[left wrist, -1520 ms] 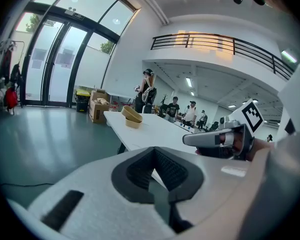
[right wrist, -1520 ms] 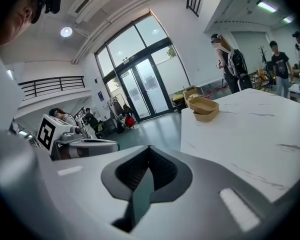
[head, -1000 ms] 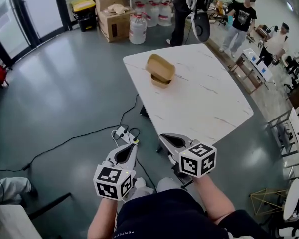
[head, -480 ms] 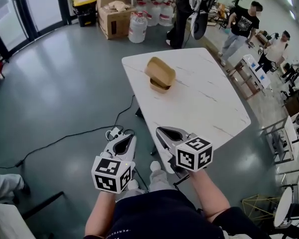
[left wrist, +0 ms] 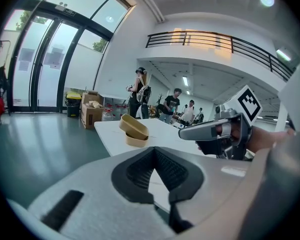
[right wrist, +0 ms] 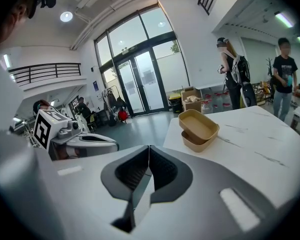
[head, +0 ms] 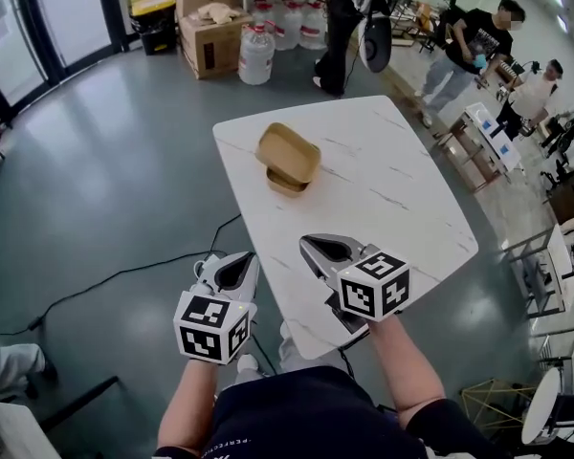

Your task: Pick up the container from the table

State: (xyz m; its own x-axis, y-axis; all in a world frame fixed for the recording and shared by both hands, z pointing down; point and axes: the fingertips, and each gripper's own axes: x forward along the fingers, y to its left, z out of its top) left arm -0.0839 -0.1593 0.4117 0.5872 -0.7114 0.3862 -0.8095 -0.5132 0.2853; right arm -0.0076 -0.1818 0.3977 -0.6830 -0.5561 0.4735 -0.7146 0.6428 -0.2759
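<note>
Tabletop [head: 383,189] in the head view: white, marble-veined, smooth, rounded at the corners, over glossy grey floor [head: 105,161]. Tan container [head: 287,158] on its far left part: two oblong matte trays with rounded corners, the upper tilted on the lower. Black cable [head: 124,275] snaking over the floor. Cardboard box [head: 210,36] and clear water jugs [head: 255,54] farther back, people [head: 464,51] standing beyond the table. Left gripper [head: 231,264] over floor, just off the table's near left edge. Right gripper [head: 316,247] above the near part of the tabletop. Both well short of the container.

Left gripper view: pale grey plastic jaws with ribbed black pads, tips pressed together, nothing held. Container [left wrist: 133,130] ahead on the table, well apart. Tall glass wall [left wrist: 45,69] at left, railed balcony [left wrist: 210,39] above.

Right gripper view: same ribbed pads, tips likewise closed on each other, empty. Container [right wrist: 197,129] ahead and to the right on the veined top, hollow of the upper tray showing. Glass doors [right wrist: 140,79] behind.
</note>
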